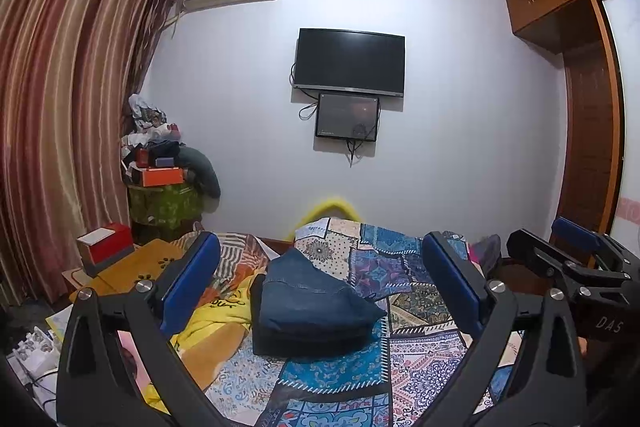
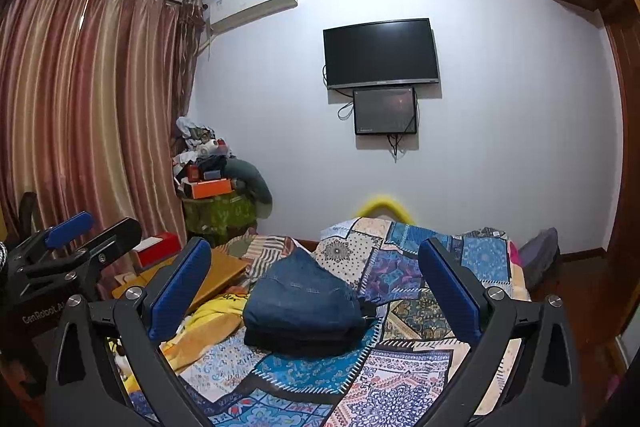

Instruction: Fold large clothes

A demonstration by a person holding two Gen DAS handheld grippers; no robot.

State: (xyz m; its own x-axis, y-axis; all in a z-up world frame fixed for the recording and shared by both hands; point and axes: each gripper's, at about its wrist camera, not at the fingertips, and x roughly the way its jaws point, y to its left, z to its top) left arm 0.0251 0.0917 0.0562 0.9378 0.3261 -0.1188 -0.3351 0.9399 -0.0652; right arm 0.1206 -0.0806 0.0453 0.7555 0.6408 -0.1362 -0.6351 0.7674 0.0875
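Note:
A folded pair of blue jeans [image 1: 312, 303] lies on top of a folded dark garment [image 1: 288, 341] on the patchwork bedspread [image 1: 404, 279]. My left gripper [image 1: 320, 267] is open and empty, held above the bed short of the stack. My right gripper [image 2: 316, 271] is open and empty too, with the jeans [image 2: 300, 299] between its blue pads [image 2: 180, 287] in view. The right gripper also shows at the right edge of the left wrist view [image 1: 576, 251]. The left gripper shows at the left edge of the right wrist view [image 2: 68, 243].
A yellow garment [image 1: 216, 319] lies left of the stack. A wooden side table [image 1: 132, 263] with a red box [image 1: 106, 241] stands beside the bed. A cluttered pile [image 1: 164, 167] sits in the corner by the curtains [image 1: 60, 107]. A TV [image 1: 350, 61] hangs on the far wall; a wardrobe [image 1: 588, 107] stands right.

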